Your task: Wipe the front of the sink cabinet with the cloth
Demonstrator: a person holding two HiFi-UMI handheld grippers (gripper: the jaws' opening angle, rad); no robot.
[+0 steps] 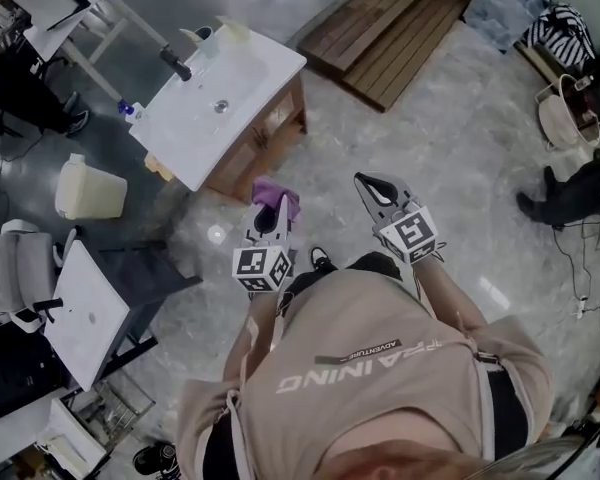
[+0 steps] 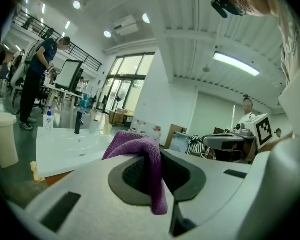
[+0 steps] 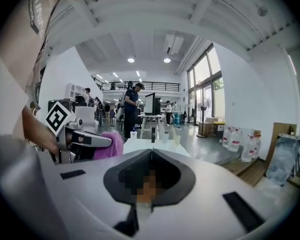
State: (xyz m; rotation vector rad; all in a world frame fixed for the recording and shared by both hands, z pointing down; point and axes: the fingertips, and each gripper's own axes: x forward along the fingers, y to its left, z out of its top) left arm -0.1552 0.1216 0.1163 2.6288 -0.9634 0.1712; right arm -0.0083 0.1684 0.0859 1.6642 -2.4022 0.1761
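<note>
The left tool (image 1: 278,206) is clamped on the purple cloth (image 1: 277,192), held out at the person's 12 o'clock. The sink cabinet (image 1: 270,133) stands at 11 o'clock, apart from the cloth. The right tool (image 1: 368,183) has its jaws together, seemingly on nothing.

A purple cloth (image 2: 140,146) (soft, folded over itself) is hanging pinched in the left claw (image 1: 272,218), well apart from the wooden sink cabinet (image 1: 263,140), which is standing upright under its white basin (image 1: 242,73).
</note>
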